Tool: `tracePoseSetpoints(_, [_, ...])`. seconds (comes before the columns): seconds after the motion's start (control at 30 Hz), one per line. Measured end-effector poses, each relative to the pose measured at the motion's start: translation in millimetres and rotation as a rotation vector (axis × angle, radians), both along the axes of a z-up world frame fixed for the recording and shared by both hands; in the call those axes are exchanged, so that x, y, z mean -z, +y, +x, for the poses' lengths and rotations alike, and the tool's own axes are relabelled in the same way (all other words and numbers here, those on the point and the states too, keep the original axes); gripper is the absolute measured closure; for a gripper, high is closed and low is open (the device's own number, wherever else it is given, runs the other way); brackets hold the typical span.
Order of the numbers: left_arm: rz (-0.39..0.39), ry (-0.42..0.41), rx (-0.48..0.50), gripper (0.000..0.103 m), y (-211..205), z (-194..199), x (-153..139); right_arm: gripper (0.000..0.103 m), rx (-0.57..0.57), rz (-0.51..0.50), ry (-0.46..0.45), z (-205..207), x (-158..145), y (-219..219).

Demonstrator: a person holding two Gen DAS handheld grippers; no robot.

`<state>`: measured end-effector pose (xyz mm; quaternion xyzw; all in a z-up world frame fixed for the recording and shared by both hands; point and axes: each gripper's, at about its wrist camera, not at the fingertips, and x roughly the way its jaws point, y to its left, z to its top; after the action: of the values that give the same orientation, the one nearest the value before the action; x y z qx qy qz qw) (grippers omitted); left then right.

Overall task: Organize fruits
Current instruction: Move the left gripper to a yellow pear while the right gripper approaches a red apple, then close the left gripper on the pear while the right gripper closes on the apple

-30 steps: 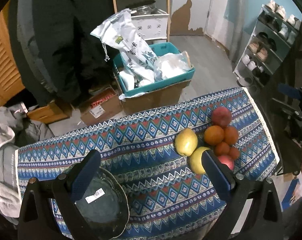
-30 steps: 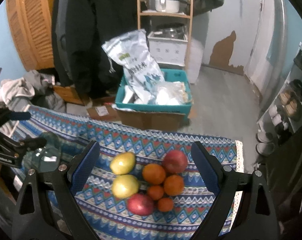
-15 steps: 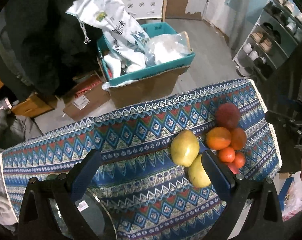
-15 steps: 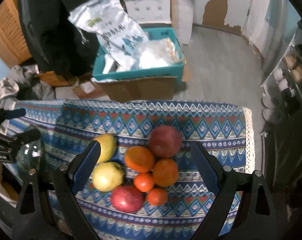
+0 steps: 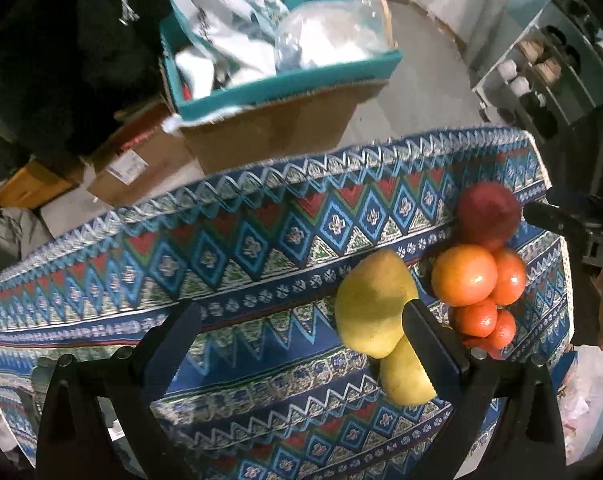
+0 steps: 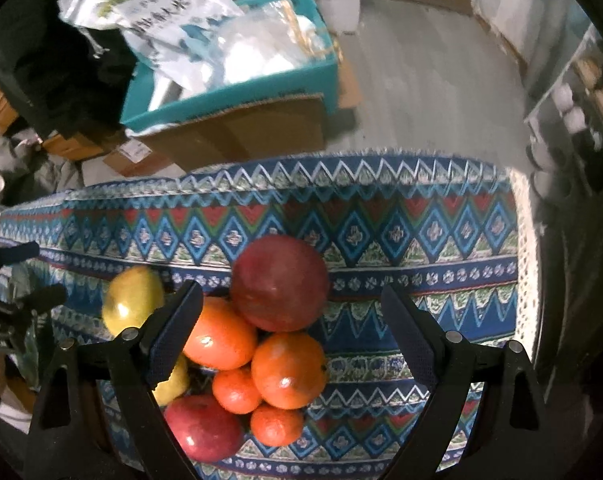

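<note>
The fruit lies clustered on the patterned tablecloth, and the right gripper, jaws spread wide and empty, is the nearer tool, with the dark red apple directly ahead between its fingers, while the left gripper, also open and empty, has the yellow pear against its right finger.

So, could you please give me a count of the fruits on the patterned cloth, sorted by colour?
Red: 2, the far red fruit and the near red fruit.
Large orange: 2, the left large orange and the right large orange.
Small orange: 2, the upper small orange and the lower small orange.
Yellow: 2, the far yellow fruit and the near yellow fruit.
Total: 8.
</note>
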<state>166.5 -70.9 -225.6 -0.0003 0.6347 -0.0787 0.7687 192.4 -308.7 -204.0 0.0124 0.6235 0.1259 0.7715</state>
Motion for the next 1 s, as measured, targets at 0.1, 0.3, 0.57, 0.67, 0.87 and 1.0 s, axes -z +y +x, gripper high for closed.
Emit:
tracePoseSetpoints(0.1, [-0.004, 0.029, 0.018, 0.001, -8.2, 1.8, 13.3, 0.012, 0.011, 0.01, 0.025, 5.4, 11.3, -2.7])
tracePoseSetpoints(0.3, [0.0, 0.05, 0.04, 0.001, -16.5, 5.8, 28.6, 0.012, 0.007, 0.036, 0.069, 13.3, 26.6, 3.5])
tracePoseSetpoints(0.57, [-0.089, 0.083, -0.012, 0.001, -17.3, 15.9, 43.2, 0.012, -0.036, -0.015, 0.114, 17.8, 50.6, 17.3])
tracePoseSetpoints(0.67, [-0.113, 0.112, -0.005, 0.001, -20.4, 17.2, 49.2, 0.012, -0.033, -0.024, 0.126, 20.5, 57.8, 18.6])
tracePoseSetpoints(0.87, [-0.144, 0.145, 0.02, 0.001, -27.1, 16.1, 58.8, 0.022, -0.03, 0.002, 0.162, 24.5, 70.6, 20.1])
tracePoseSetpoints(1.0, [-0.183, 0.167, -0.016, 0.001, -25.8, 18.9, 63.6, 0.028, -0.04, 0.022, 0.174, 25.5, 75.6, 24.6])
